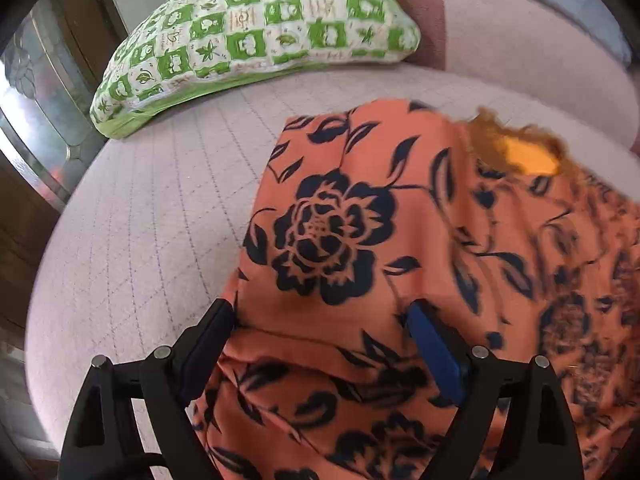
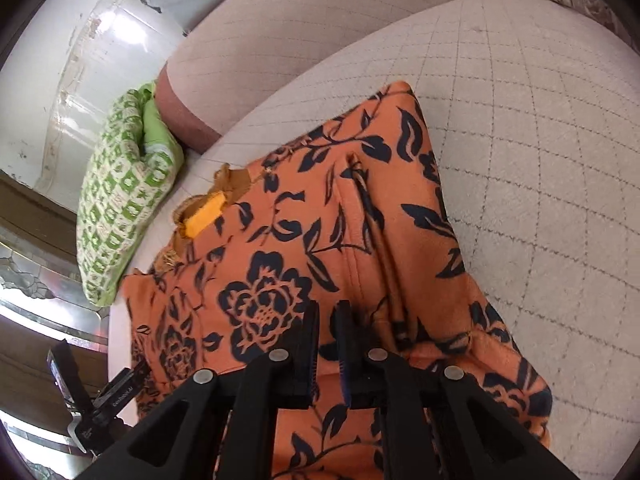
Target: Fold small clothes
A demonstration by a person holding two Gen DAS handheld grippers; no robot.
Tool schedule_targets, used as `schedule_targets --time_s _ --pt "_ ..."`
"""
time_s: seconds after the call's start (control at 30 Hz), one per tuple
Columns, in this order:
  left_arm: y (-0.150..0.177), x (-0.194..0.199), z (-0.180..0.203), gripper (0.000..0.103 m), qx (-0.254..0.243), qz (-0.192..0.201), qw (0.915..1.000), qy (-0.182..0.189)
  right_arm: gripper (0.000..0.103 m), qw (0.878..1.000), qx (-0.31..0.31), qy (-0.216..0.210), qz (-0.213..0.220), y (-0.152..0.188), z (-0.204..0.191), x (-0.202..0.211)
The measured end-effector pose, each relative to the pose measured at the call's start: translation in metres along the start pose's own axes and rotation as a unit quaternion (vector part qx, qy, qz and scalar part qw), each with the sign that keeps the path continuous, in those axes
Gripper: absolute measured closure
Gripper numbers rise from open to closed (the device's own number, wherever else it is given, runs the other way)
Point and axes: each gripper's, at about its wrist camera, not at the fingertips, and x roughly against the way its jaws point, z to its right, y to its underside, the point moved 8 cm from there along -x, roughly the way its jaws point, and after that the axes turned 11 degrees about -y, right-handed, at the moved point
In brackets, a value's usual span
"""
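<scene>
An orange garment of thin woven cloth printed with dark navy flowers and leaves (image 1: pixel 360 240) is spread on the pale quilted seat cushion of a sofa (image 1: pixel 160 208), its far end reaching toward the backrest. At that far end a frayed edge with a brighter orange patch (image 1: pixel 528 156) is seen. A green-and-white checked pillow (image 1: pixel 256 36) lies well apart at the far left.

The left claw (image 1: pixel 322 344) is held with its jaws wide apart; cloth lies between them, but the pads are not seen to press on it. The right claw (image 2: pixel 327 344) is drawn together at the near edge of the garment; cloth appears to be pinched in the narrow slit, though the contact itself is hidden by the black fingers.

The fabric is judged light, limp and somewhat slippery; it is rumpled into long ridges (image 2: pixel 372 232) and will sag and slide rather than hold a crease unaided. No fragility is expected except at the frayed edge, which is best avoided. Hold is best taken at the near hem corners, through all layers, so that the fold can be carried evenly.
</scene>
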Motion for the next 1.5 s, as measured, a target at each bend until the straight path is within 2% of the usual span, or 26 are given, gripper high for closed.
schedule_targets --time_s 0.13,0.23,0.3,0.43,0.53,0.6,0.7,0.83,0.93,1.0,1.07,1.17,1.3,1.43,1.5 --pt "0.005 0.025 -0.010 0.014 0.018 0.027 0.9993 0.017 0.092 1.000 0.009 -0.027 0.009 0.003 -0.016 0.012" --pt "0.014 0.043 -0.008 0.014 0.015 0.035 0.9980 0.051 0.092 0.999 0.031 -0.045 0.003 0.012 -0.031 0.023" --pt "0.022 0.051 -0.006 0.014 0.001 0.038 0.9972 0.065 0.092 0.997 0.046 -0.058 -0.015 0.021 -0.042 0.022" --pt "0.036 0.058 -0.009 0.014 -0.011 0.039 0.9975 0.058 0.092 0.991 0.112 -0.055 -0.054 0.049 -0.067 0.021" --pt "0.052 0.052 -0.021 0.014 0.006 0.010 0.9976 0.069 0.092 0.985 0.137 -0.070 -0.082 0.073 -0.080 0.021" --pt "0.069 0.048 -0.029 0.014 0.020 -0.020 0.9975 0.064 0.092 0.982 0.127 -0.093 -0.104 0.089 -0.087 0.017" --pt "0.093 0.045 -0.040 0.014 0.019 -0.037 0.9981 0.047 0.092 0.979 0.117 -0.108 -0.128 0.114 -0.085 0.017" --pt "0.133 0.048 -0.054 0.014 0.023 -0.058 0.9974 0.036 0.092 0.974 0.120 -0.099 -0.167 0.144 -0.090 0.006" --pt "0.155 0.059 -0.061 0.014 0.012 -0.046 0.9987 0.021 0.092 0.972 0.113 -0.074 -0.191 0.166 -0.082 0.002" --pt "0.169 0.064 -0.065 0.013 0.009 -0.044 0.9987 0.024 0.091 0.969 0.104 -0.063 -0.215 0.185 -0.078 -0.005" --pt "0.180 0.069 -0.070 0.013 0.005 -0.041 0.9988 0.026 0.091 0.970 0.114 -0.061 -0.205 0.192 -0.081 -0.001" --pt "0.197 0.077 -0.072 0.014 -0.006 -0.040 0.9988 0.029 0.091 0.964 0.096 -0.086 -0.234 0.212 -0.082 0.002" --pt "0.218 0.090 -0.073 0.018 -0.025 -0.038 0.9984 0.033 0.091 0.961 0.110 -0.094 -0.237 0.236 -0.083 0.011" --pt "0.235 0.102 -0.079 0.027 -0.010 -0.057 0.9969 0.053 0.091 0.955 0.116 -0.106 -0.253 0.261 -0.082 0.021" --pt "0.237 0.109 -0.087 0.027 0.005 -0.064 0.9964 0.056 0.091 0.954 0.118 -0.112 -0.253 0.269 -0.080 0.028"
